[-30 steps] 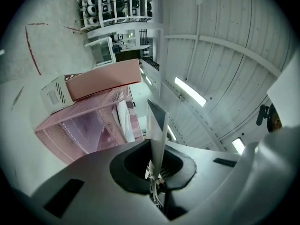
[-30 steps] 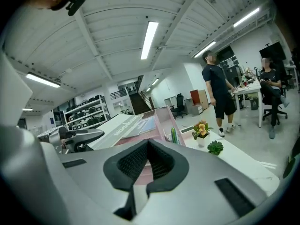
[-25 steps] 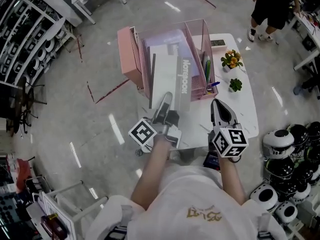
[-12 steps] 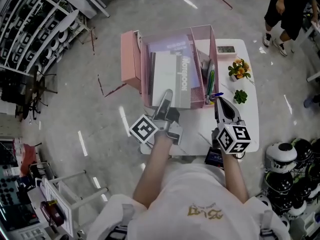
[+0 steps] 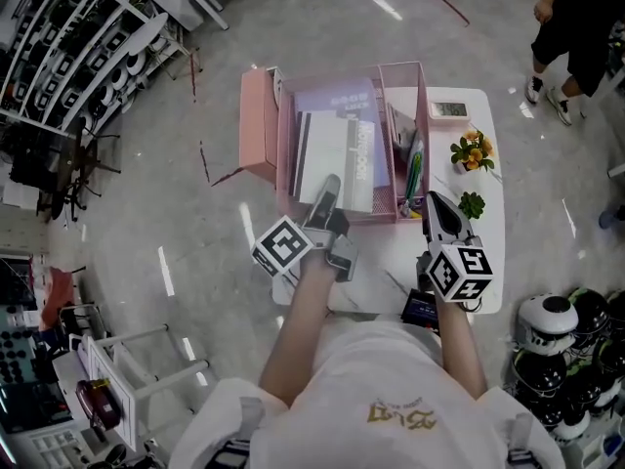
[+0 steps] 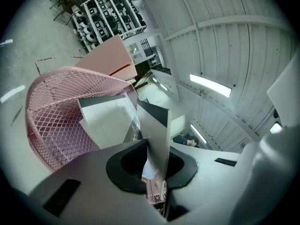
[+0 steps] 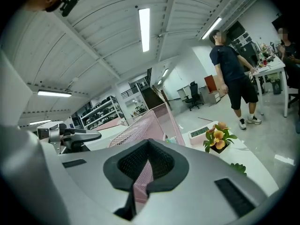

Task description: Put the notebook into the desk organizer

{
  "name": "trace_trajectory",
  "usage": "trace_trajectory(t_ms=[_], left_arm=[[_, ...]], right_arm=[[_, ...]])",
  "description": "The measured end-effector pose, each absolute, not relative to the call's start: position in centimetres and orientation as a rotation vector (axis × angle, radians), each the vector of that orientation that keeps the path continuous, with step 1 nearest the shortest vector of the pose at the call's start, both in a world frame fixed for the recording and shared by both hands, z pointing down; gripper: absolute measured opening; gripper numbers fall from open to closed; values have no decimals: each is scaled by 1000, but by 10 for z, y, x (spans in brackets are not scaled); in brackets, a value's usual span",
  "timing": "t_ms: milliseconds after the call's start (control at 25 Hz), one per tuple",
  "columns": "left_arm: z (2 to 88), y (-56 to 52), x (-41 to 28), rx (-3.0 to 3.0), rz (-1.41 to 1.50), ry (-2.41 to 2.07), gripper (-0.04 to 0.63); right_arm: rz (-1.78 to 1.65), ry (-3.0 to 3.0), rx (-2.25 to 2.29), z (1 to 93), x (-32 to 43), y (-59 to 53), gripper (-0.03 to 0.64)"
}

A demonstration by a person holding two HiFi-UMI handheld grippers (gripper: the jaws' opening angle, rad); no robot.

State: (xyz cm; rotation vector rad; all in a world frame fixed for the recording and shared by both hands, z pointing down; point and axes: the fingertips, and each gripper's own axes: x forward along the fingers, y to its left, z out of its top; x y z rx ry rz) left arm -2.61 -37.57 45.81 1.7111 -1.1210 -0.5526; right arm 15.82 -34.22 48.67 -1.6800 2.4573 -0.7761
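The grey notebook (image 5: 337,159) stands on edge in the wide left compartment of the pink mesh desk organizer (image 5: 402,76), leaning against a lilac folder behind it. My left gripper (image 5: 328,186) reaches over the organizer's near wall. In the left gripper view its jaws pinch the notebook's cover (image 6: 157,135) and are starting to open, with pink mesh (image 6: 51,121) to the left. My right gripper (image 5: 437,203) hovers shut and empty just right of the organizer's near corner (image 7: 150,121).
A pink box (image 5: 256,115) stands against the organizer's left side. Pens (image 5: 413,169) fill the narrow right compartment. On the white table (image 5: 488,252) are a small clock (image 5: 449,109), orange flowers (image 5: 472,150) and a green plant (image 5: 472,204). A person (image 5: 576,27) stands far right.
The notebook has sunk lower into the organizer's left compartment, with my left gripper following it forward. My right gripper has stayed beside the organizer.
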Motion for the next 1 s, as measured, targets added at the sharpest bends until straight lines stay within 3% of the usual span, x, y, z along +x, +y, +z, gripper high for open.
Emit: trace_trajectory(t_ms=[280, 560, 1000], left_arm=[[457, -381, -23, 1710, -457, -1168, 123], [454, -377, -4, 1819, -253, -1067, 305], [450, -357, 23, 2060, 106, -828, 396]], right_arm=[[-800, 2462, -1636, 489, 158, -346, 11], [-813, 2466, -1610, 489, 156, -343, 12], [-836, 2460, -1585, 492, 158, -342, 11]])
